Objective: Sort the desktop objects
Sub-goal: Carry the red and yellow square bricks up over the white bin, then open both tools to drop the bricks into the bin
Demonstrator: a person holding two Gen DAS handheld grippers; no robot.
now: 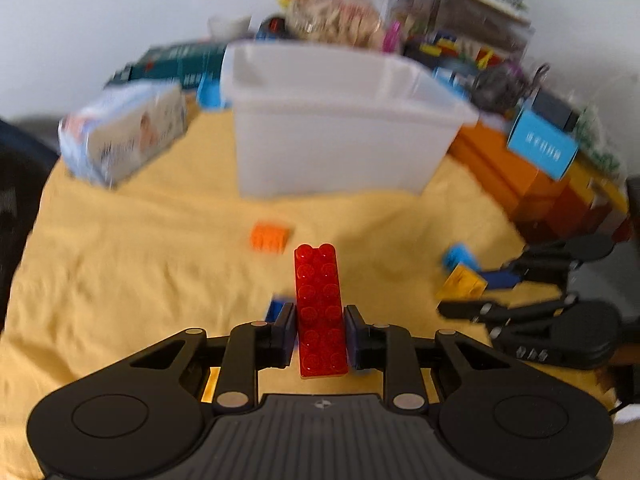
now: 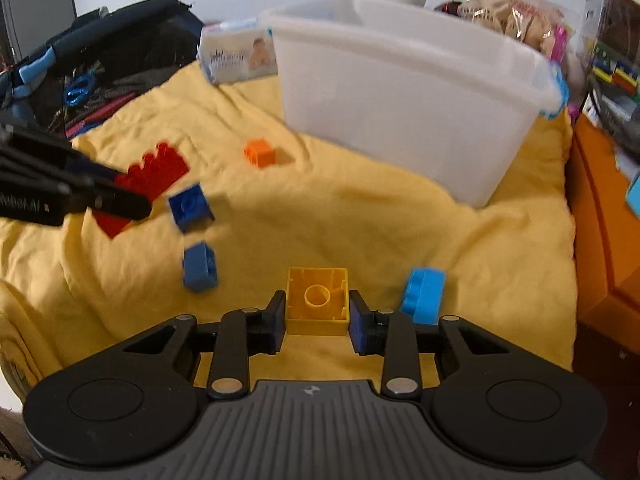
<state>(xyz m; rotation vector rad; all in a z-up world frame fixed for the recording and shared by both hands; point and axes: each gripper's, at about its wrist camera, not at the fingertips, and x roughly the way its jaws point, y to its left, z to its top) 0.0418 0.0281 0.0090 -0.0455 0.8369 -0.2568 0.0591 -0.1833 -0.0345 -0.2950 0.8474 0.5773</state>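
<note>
I had the long brick (image 1: 321,312) between my left gripper's (image 1: 319,338) pads, raised over the cloth (image 1: 140,264). A square brick (image 2: 317,301) sat between my right gripper's (image 2: 318,322) pads. The bin (image 2: 404,92) stood behind both, a small brick (image 2: 261,153) before it. A wipes pack (image 1: 124,132) lay left of the bin.

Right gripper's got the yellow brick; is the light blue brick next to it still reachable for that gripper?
Probably not yet. The right gripper is shut on the yellow brick, so it has no room for another. The light blue brick lies uncovered on the yellow cloth just beside it, easy once the gripper is emptied.
</note>
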